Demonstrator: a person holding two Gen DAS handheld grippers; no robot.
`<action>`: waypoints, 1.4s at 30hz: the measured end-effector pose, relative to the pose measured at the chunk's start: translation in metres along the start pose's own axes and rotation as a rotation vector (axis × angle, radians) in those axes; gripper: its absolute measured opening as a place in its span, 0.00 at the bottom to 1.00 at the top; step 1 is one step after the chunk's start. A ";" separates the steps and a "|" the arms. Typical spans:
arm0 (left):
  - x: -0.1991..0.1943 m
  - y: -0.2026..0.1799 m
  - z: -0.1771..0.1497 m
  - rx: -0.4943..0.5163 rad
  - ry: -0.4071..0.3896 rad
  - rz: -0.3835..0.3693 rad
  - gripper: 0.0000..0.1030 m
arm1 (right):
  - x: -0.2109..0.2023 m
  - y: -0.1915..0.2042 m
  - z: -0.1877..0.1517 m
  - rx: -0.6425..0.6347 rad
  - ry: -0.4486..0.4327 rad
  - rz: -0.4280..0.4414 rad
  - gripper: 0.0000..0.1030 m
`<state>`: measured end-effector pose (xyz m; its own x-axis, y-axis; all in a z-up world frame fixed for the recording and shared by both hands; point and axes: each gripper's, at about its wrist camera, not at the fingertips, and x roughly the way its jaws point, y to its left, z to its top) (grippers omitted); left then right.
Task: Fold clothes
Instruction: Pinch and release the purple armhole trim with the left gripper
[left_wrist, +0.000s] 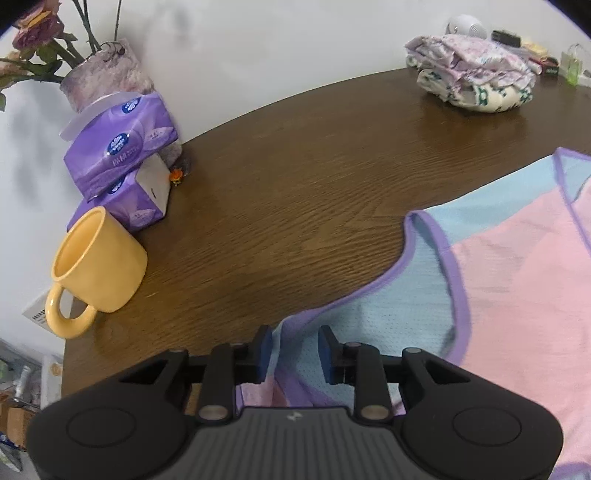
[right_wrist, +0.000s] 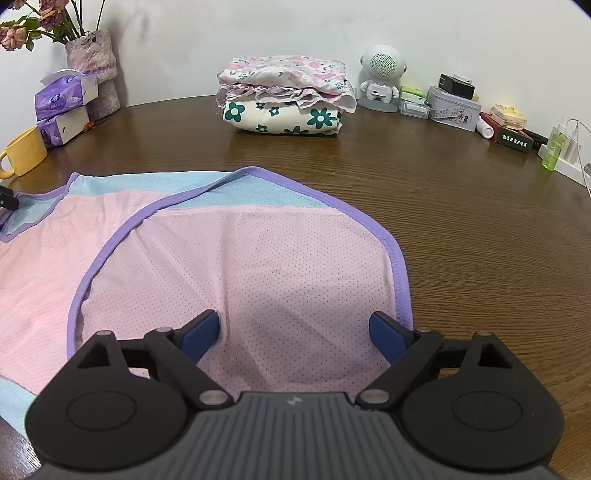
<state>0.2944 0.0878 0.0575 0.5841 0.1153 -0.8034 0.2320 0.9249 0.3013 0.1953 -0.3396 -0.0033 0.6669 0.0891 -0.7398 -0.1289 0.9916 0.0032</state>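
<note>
- Left gripper (left_wrist: 295, 354): jaws slightly apart, straddling the garment (left_wrist: 517, 295) near its purple-trimmed edge.
- Right gripper (right_wrist: 293, 338): jaws wide (nothing clamped), over the folded pink panel.

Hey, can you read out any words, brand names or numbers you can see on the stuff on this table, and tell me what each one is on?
None can be read for certain.
Tissue packs: round blue logo and white print, too blurred.
Dark red box: a row of pale characters, too small.
Tin: drawn figures, no legible words.
Green bottle: label blurred.
Gripper bodies: a small emblem, no text.
</note>
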 end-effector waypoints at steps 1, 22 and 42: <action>0.002 -0.001 0.001 -0.002 -0.003 0.009 0.25 | 0.000 0.000 0.000 0.000 -0.001 0.000 0.87; -0.005 0.000 0.001 -0.134 -0.011 0.019 0.09 | 0.001 0.002 -0.001 0.012 0.001 -0.012 0.89; 0.009 -0.001 0.003 -0.105 -0.003 0.089 0.06 | 0.001 0.001 -0.002 0.007 -0.002 -0.007 0.89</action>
<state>0.3019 0.0868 0.0511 0.6012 0.1977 -0.7742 0.0964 0.9439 0.3159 0.1947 -0.3382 -0.0051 0.6695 0.0828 -0.7382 -0.1192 0.9929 0.0033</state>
